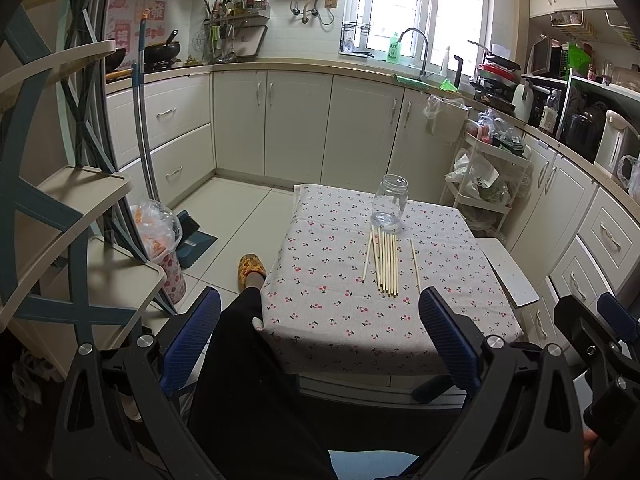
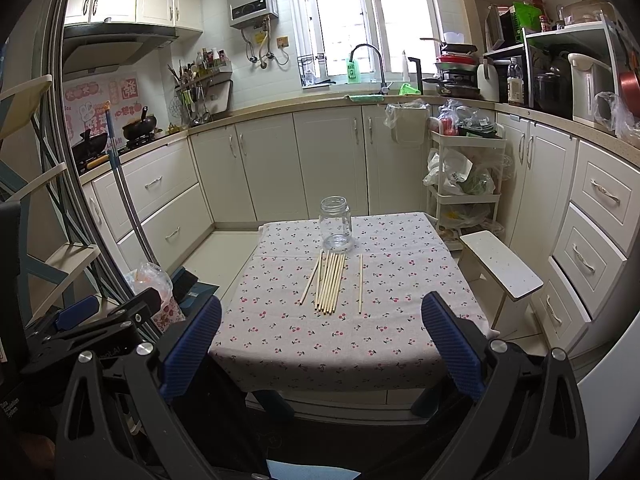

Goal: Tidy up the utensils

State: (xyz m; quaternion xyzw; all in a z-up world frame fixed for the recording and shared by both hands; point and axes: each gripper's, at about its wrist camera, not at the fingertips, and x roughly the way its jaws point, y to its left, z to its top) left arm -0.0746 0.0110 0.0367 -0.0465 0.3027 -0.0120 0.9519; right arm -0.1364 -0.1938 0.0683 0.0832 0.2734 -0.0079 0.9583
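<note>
Chopsticks [image 2: 330, 283] flat on tablecloth [image 2: 400, 320] — long axes toward jar [image 2: 336, 223].

The green bottle [image 1: 394, 49] by the sink reads "AXE"; other print is illegible.

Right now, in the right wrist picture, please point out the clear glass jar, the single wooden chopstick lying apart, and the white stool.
Clear glass jar [image 2: 335, 226], right wrist view, middle of its wall.
Single wooden chopstick lying apart [image 2: 360, 284], right wrist view, mid-length.
White stool [image 2: 502, 264], right wrist view, seat top.
</note>
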